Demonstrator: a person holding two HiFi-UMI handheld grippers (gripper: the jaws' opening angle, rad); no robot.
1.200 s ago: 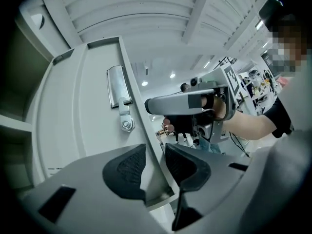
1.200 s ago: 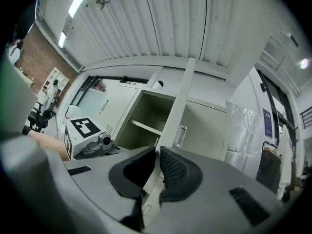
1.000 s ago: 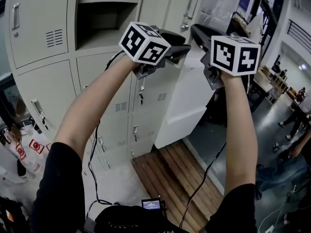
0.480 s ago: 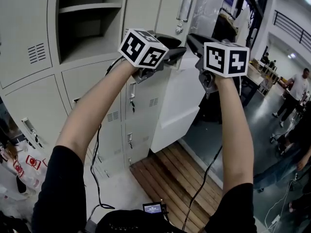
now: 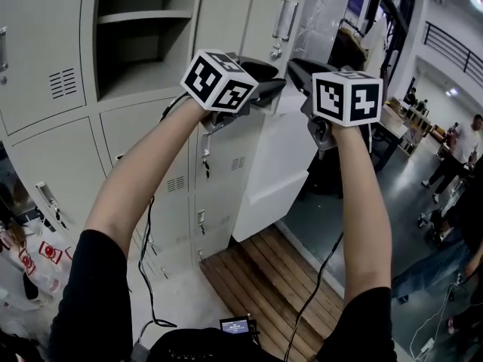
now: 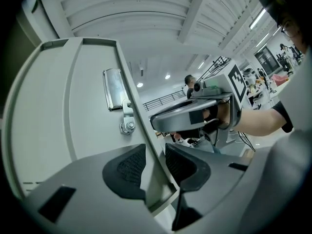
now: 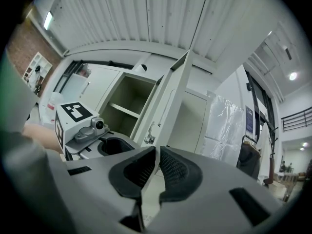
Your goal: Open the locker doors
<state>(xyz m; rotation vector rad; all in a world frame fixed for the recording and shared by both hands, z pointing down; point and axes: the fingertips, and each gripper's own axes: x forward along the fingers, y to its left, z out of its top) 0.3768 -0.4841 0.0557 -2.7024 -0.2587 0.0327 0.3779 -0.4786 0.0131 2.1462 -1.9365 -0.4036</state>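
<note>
Nearest the camera, the person's left arm point(image 5: 143, 179) and right arm point(image 5: 366, 194) are raised side by side, with a black cable point(image 5: 147, 262) hanging below the left one.

Left tool point(image 5: 266, 89): held at the lower edge of the upper locker door point(image 5: 253, 10). In the left gripper view the left tool point(image 6: 154, 152) has its jaws drawn in to a narrow gap, one ribbed pad on each face of the locker door point(image 6: 73, 106), whose edge runs between them. It is clamped on that door.

Right tool point(image 5: 299, 69): level with the left one and just beside it, on the far side of the same door. In the right gripper view the right tool point(image 7: 157, 155) has its jaws almost together, with the thin edge of the locker door point(image 7: 168, 96) caught between the pads.

The door carries a metal handle point(image 6: 113, 89) with a lock point(image 6: 127, 126) just below it. It stands swung out from its compartment point(image 5: 139, 44), which is open and shows a shelf point(image 5: 143, 16).

Beneath the tools, a lower door point(image 5: 279, 157) also hangs open. The neighbouring locker fronts point(image 5: 45, 51) to the left are closed.

On the floor by the locker base lies a wooden platform point(image 5: 279, 277). People stand well beyond, at the right of the hall.
</note>
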